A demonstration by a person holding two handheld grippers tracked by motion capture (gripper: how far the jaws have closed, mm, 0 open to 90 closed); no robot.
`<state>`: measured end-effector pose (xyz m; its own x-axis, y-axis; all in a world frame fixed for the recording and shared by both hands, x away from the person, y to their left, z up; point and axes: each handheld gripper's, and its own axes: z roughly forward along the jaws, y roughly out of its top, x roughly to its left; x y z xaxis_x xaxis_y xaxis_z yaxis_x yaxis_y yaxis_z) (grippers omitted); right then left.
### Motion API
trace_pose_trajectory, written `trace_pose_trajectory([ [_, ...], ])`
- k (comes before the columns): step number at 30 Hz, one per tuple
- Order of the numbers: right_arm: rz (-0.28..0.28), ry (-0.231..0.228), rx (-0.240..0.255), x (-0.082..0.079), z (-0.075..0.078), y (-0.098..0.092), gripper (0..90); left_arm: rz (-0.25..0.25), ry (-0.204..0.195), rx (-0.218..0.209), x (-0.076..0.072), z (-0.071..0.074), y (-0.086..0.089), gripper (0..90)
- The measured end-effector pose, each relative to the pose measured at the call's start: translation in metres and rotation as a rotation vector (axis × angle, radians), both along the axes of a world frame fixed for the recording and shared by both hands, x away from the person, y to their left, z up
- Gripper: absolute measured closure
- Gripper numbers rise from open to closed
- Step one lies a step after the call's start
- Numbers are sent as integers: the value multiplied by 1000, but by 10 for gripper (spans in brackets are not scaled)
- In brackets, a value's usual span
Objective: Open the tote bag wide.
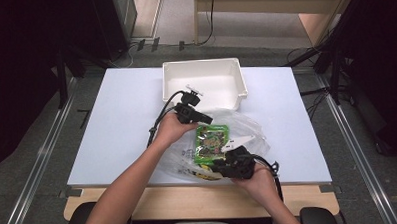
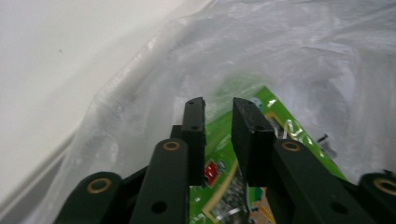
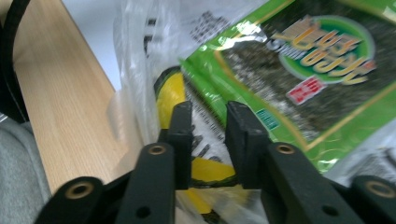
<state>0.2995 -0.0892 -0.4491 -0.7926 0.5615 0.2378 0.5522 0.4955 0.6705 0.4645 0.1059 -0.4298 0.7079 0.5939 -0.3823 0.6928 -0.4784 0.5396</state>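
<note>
Green snack packet [image 1: 212,140]: inside the clear plastic bag [image 1: 247,128], near your desk's [image 1: 121,119] front edge, long axis running front to back. Your left tool [image 1: 199,117] sits at its far end, right tool [image 1: 223,163] at its near end; both jaws narrow, apparently pinching film. The right gripper view adds a yellow packet [image 3: 170,93] beneath. White bin [image 1: 203,68]: rear edge.

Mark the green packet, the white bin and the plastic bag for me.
green packet [image 1: 212,139]: high view, middle of its printed front.
white bin [image 1: 203,64]: high view, far rim.
plastic bag [image 1: 249,124]: high view, bare clear film right of the packet.
</note>
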Motion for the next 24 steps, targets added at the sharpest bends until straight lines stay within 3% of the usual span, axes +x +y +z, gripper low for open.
trace_pose_trajectory([
  [8, -47, -31, 4, 13, 11, -9, 671, -29, -5, 9, -17, 10, 7, 645],
  [14, -82, -20, 14, 20, 10, -18, 623, -37, 1, -25, -26, 13, 14, 546],
  [24, -122, 5, -2, 34, 13, -25, 533, -38, -20, -33, -49, 20, 27, 445],
])
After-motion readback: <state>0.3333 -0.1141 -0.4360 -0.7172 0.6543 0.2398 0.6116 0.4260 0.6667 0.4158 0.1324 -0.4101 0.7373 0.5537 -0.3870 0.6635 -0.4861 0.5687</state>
